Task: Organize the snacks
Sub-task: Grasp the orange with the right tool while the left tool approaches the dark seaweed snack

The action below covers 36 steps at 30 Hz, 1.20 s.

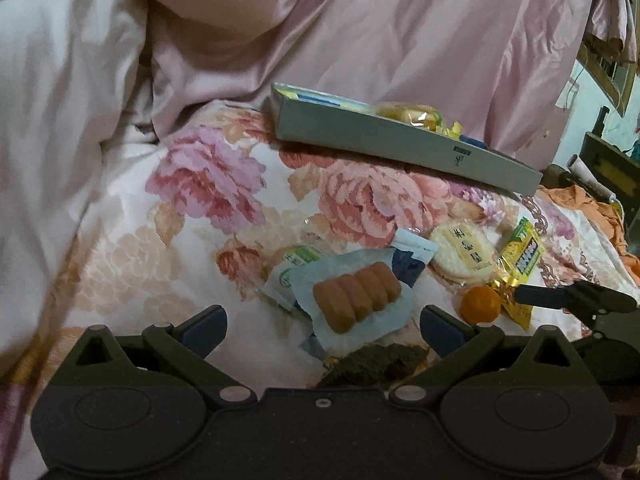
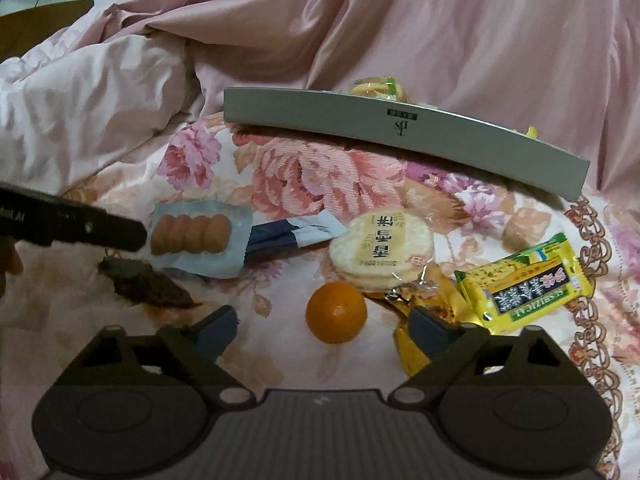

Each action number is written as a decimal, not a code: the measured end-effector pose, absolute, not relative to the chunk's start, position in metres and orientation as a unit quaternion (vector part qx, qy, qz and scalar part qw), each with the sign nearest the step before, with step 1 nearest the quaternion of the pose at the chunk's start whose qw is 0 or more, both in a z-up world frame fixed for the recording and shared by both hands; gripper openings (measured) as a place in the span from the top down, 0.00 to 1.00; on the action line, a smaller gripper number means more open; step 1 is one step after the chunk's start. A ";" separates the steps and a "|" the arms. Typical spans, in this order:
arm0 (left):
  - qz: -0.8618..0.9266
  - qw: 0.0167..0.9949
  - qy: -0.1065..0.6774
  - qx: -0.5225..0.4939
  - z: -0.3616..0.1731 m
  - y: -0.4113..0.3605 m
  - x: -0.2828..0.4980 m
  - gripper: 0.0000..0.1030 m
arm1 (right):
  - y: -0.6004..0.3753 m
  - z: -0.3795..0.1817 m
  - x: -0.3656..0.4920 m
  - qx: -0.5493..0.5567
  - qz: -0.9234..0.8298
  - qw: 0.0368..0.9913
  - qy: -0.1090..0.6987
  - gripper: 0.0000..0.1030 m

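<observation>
- My left gripper [image 1: 322, 330] gapes wide, empty, the sausage pack [image 1: 356, 296] just ahead between its fingers, long axis slanting up-right.
- My right gripper [image 2: 324, 330] is spread wide, empty, orange [image 2: 336, 312] between its tips on the floral bedspread [image 2: 280, 168].

glossy satin quilt [image 1: 400, 40], matt cardboard box [image 1: 400, 148].

My right claw [image 2: 324, 330] is open above the flowered bed cover [image 2: 288, 168], with the orange [image 2: 336, 313] between its fingers. Behind the orange lies the round rice cracker pack [image 2: 380, 250], and the yellow snack bag [image 2: 524, 284] lies to its right. The grey box [image 2: 400, 136] is at the far side.
</observation>
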<state>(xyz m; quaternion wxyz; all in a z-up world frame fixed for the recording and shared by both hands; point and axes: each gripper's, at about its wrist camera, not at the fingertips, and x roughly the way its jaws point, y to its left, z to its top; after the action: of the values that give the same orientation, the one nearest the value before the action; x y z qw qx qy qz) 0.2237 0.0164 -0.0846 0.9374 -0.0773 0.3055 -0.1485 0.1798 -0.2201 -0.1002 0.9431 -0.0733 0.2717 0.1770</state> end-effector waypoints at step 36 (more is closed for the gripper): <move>-0.230 0.906 0.332 -0.125 -0.081 0.014 0.198 0.05 | -0.231 -0.099 0.169 -0.017 0.172 0.931 0.320 0.65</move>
<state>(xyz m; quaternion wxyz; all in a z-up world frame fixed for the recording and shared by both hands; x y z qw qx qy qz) 0.1979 0.0136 -0.0813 0.9064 -0.1253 0.3316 -0.2298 0.1691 -0.2307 -0.0993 0.9315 -0.0168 0.3201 0.1720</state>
